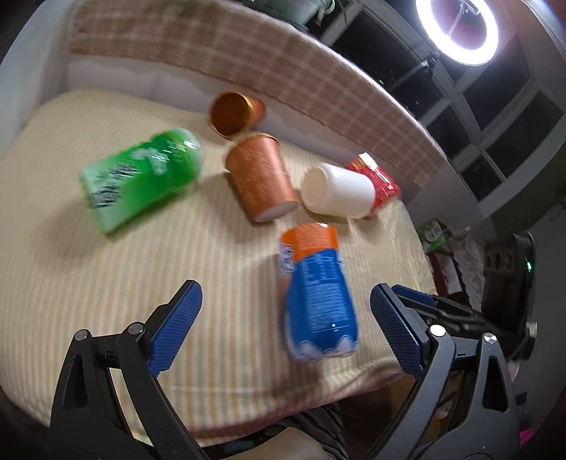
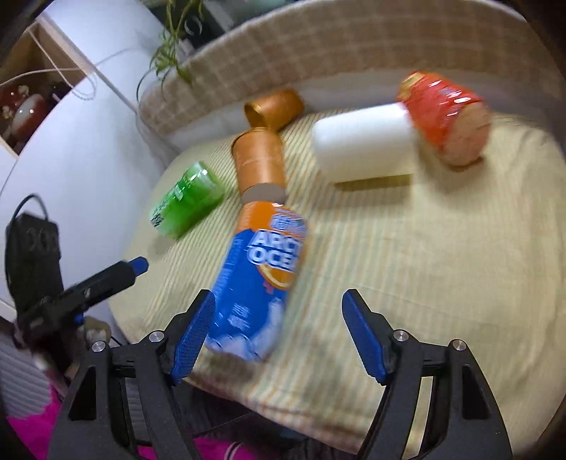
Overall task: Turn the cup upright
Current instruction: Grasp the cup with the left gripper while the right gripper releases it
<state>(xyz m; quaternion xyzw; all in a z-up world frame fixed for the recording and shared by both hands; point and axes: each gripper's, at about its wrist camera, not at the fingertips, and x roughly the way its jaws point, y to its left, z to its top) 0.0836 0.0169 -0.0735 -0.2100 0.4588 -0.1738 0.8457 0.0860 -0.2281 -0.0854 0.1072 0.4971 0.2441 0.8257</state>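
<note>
Several cups lie on their sides on a striped yellow cloth (image 1: pixel 88 283). A blue and orange cup (image 1: pixel 318 293) lies nearest, between my left gripper's open fingers (image 1: pixel 286 311), untouched. In the right wrist view the same cup (image 2: pixel 258 283) lies beside the left finger of my open right gripper (image 2: pixel 279 329). Behind it lie an orange cup (image 1: pixel 261 177) (image 2: pixel 260 162), a second orange cup with its mouth showing (image 1: pixel 235 113) (image 2: pixel 274 106), a white cup (image 1: pixel 339 191) (image 2: pixel 364 141), a red cup (image 1: pixel 376 180) (image 2: pixel 445 116) and a green cup (image 1: pixel 141 177) (image 2: pixel 187 200).
A checked padded rim (image 1: pixel 283 60) (image 2: pixel 283 46) curves round the back of the cloth. A ring light (image 1: pixel 456 28) shines at the upper right. The other gripper (image 2: pixel 88 283) shows at the left of the right wrist view. A plant (image 2: pixel 169 53) stands behind the rim.
</note>
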